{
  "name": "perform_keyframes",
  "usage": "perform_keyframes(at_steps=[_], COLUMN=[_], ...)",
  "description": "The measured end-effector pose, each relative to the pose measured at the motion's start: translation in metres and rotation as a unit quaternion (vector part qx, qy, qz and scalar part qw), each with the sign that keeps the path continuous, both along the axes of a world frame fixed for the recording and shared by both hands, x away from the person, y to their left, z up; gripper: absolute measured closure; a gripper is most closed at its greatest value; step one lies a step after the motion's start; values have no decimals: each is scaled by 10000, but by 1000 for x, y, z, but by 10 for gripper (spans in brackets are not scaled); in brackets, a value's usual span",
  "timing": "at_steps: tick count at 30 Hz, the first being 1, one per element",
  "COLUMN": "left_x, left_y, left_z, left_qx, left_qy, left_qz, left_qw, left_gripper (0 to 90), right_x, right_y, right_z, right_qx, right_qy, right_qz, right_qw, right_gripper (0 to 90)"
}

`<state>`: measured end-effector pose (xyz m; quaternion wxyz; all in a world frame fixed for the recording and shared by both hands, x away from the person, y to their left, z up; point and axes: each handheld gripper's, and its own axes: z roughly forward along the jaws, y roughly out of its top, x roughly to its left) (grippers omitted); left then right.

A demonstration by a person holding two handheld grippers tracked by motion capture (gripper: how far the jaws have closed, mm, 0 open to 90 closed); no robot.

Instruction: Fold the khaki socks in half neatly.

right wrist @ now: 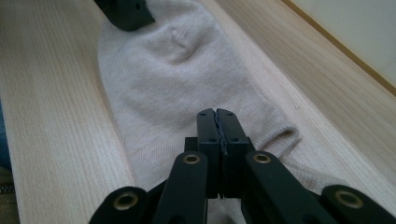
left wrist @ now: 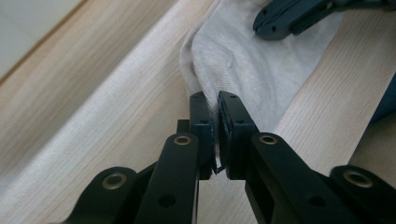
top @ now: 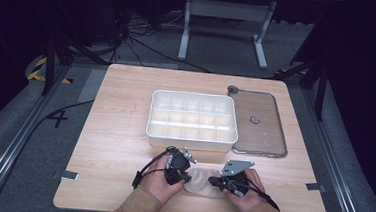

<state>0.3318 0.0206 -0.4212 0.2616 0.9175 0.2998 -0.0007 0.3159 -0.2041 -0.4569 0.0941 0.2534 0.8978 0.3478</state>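
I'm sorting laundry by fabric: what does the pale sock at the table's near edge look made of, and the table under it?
The pale beige sock looks like a soft, matte fine knit, with visible ribbing, probably cotton. The light wooden table shows straight grain lines, possibly laminate, with a smooth finish.

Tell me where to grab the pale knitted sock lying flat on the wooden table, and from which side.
Take the pale knitted sock at its ends, coming in low from each side: it lies flat, so only folded edges give purchase. The left tongs already pinch one.
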Motion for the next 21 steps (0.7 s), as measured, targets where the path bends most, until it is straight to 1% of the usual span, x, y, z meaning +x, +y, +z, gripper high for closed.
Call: perform_keyframes(at_steps=[2, 3, 5, 6, 7, 8, 9, 10, 11, 13, 14, 16, 17, 18, 19, 21], left_x=[-1, -1, -1, -1, -1, -1, -2, -1, -1, 0, 1, 3, 4, 4, 4, 4], left_y=[1, 1, 1, 2, 2, 2, 2, 3, 5, 9, 11, 13, 14, 14, 14, 14], left_z=[4, 4, 8, 9, 11, 11, 13, 14, 15, 17, 18, 18, 19, 19, 19, 20], left_qx=[-53, -53, -66, -60, 32, 32, 115, 154, 186, 145, 133, 173, 203, 221, 217, 205], left_qy=[-35, -35, -25, 20, 33, 33, 37, 26, 53, 166, 201, 199, 210, 225, 226, 255], left_qz=[-13, -13, -49, -123, -179, -179, -139, -143, -145, -105, -84, -38, 14, 14, -15, -22], left_qw=[10000, 10000, 10000, 9999, 9998, 9998, 9998, 9998, 9997, 9997, 9997, 9996, 9996, 9995, 9995, 9995], left_gripper=[850, 850, 849, 849, 849, 849, 849, 848, 848, 846, 845, 845, 845, 846, 846, 846], right_x=[-1, -1, -2, -2, -3, -3, -4, -5, -6, -8, -8, -7, -7, -6, -6, -5], right_y=[1, 1, 1, 2, 0, 0, -2, -6, -11, -24, -29, -36, -37, -37, -36, -34], right_z=[-1, -1, -1, -1, 1, 1, 3, 9, 14, 21, 21, 17, 15, 12, 10, 7], right_qx=[43, 43, 72, 76, 91, 91, 107, 200, 277, 275, 265, 210, 178, 107, 36, -44], right_qy=[-41, -41, -29, -38, -54, -54, -126, -208, -222, -178, -109, 65, 130, 234, 291, 302], right_qz=[36, 36, 33, 31, 58, 58, 50, 11, -26, -154, -211, -268, -280, -285, -319, -372], right_qw=[10000, 10000, 10000, 10000, 9999, 9999, 9999, 9996, 9994, 9993, 9994, 9994, 9994, 9993, 9991, 9988], right_gripper=[900, 900, 900, 900, 900, 900, 900, 900, 900, 900, 900, 900, 900, 900, 900, 900])
